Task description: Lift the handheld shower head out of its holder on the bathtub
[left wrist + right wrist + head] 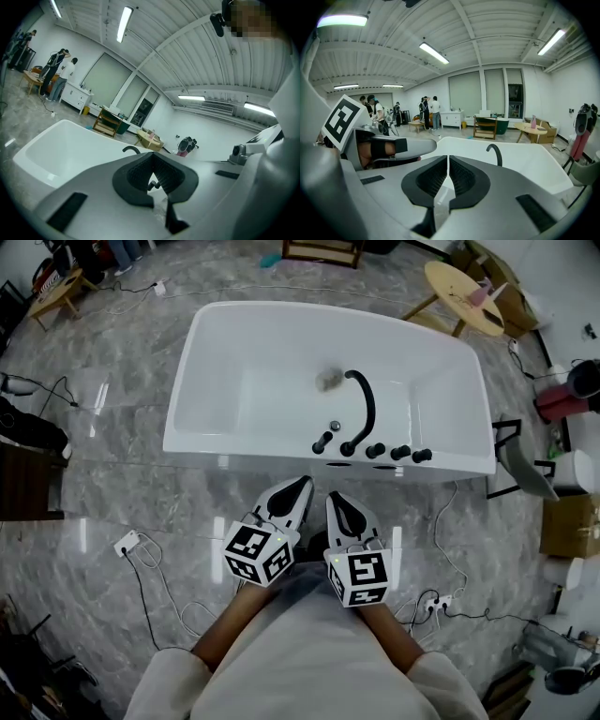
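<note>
A white bathtub (216, 381) stands on the marble floor ahead of me. On its near rim sit a curved black spout (364, 404), three black knobs (400, 453) and, left of the spout, the black handheld shower head (322, 442) in its holder. My left gripper (302, 486) and right gripper (335, 498) hover side by side over the floor, just short of the near rim, both shut and empty. In the left gripper view the shut gripper (152, 174) points at the tub (56, 150) and spout (131, 149). The right gripper (448, 164) faces the spout (494, 152).
Cables and power strips (127, 542) lie on the floor on both sides of me. A round wooden table (464, 292) stands behind the tub at the right, a grey chair (525, 465) at the tub's right end. Several people (429, 110) stand far back.
</note>
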Motion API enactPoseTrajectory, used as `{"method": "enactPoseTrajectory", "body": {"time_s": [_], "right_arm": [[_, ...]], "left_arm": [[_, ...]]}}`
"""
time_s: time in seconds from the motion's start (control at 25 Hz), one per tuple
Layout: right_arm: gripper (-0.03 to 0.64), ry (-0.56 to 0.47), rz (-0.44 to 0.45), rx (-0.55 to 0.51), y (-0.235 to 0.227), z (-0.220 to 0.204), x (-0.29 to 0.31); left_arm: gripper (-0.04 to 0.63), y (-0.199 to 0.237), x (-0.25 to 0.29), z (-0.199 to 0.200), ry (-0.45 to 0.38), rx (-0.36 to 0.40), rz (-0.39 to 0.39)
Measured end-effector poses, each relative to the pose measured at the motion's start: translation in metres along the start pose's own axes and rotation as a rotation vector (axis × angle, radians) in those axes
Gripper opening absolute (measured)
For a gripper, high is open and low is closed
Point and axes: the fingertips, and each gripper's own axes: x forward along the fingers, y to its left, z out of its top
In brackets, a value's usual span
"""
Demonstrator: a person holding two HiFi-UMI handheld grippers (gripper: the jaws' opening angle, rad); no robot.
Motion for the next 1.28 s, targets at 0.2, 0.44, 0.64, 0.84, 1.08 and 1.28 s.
{"method": "enactPoseTrajectory", "body": {"time_s": [0.2,0.44,0.64,0.84,1.08,1.28], "right_arm": [[0.015,0.021,-0.029,0.006,-0.008,-0.003,-0.002],[0.015,0.029,-0.025,0.007,-0.014,-0.002,0.006],[0.014,0.024,-0.023,0.015,-0.02,0.0,0.012],[0.015,0.027,-0.029,0.027,-0.034,-0.002,0.018],[0.015,0.028,-0.028,0.053,-0.056,-0.002,0.025],[0.015,0.045,-0.004,0.072,-0.069,-0.006,0.036]], "left_arm": [[0.006,0.002,0.007,-0.002,-0.004,-0.02,-0.016],[0.006,0.016,0.014,-0.006,0.002,-0.04,0.008],[0.006,0.026,0.024,-0.009,0.001,-0.023,0.019],[0.006,0.035,0.043,-0.02,0.01,-0.014,0.026],[0.006,0.037,0.068,-0.037,0.057,0.02,0.039],[0.006,0.046,0.089,-0.049,0.088,0.016,0.076]]}}
